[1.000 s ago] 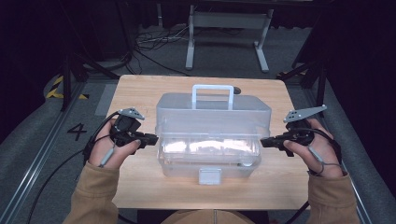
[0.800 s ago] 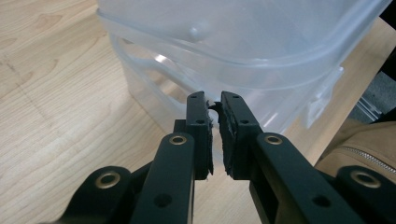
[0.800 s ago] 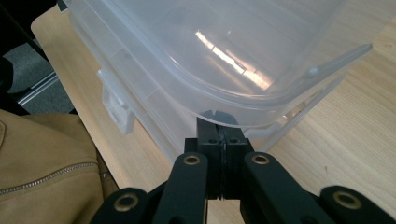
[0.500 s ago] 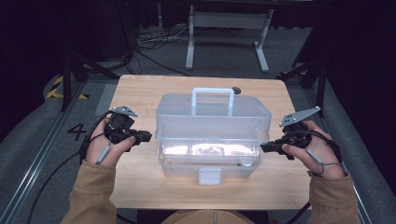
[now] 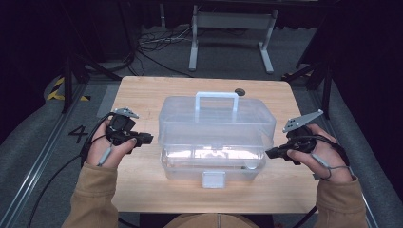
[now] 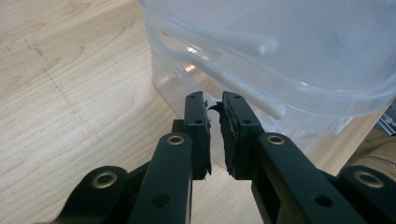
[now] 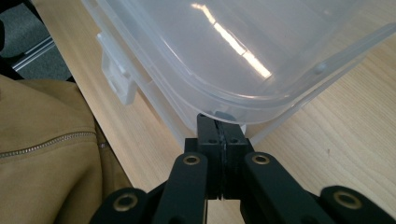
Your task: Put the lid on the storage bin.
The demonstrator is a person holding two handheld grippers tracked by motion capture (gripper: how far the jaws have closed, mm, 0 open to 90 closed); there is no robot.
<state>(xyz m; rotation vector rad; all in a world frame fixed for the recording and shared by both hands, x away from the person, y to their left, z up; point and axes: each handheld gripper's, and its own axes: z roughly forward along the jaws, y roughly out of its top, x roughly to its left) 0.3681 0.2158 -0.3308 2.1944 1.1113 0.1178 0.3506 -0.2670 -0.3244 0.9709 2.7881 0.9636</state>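
A clear plastic box with a white carry handle and a front latch stands mid-table. Its lid sits slightly raised over the base. My left gripper is a little left of the box's side, not touching it. In the left gripper view it is open by a narrow gap with nothing between the pads, the box wall just ahead. My right gripper is at the box's right side. In the right gripper view it is shut, tips right under the lid's rim.
The wooden table has bare strips on both sides of the box and in front. A small dark round spot lies behind the handle. Beyond the far edge are metal stand legs and cables on the floor. Tan sleeves enter from below.
My left gripper has drawn back slightly to the left, off the box's side. The right gripper and the box stay where they were.
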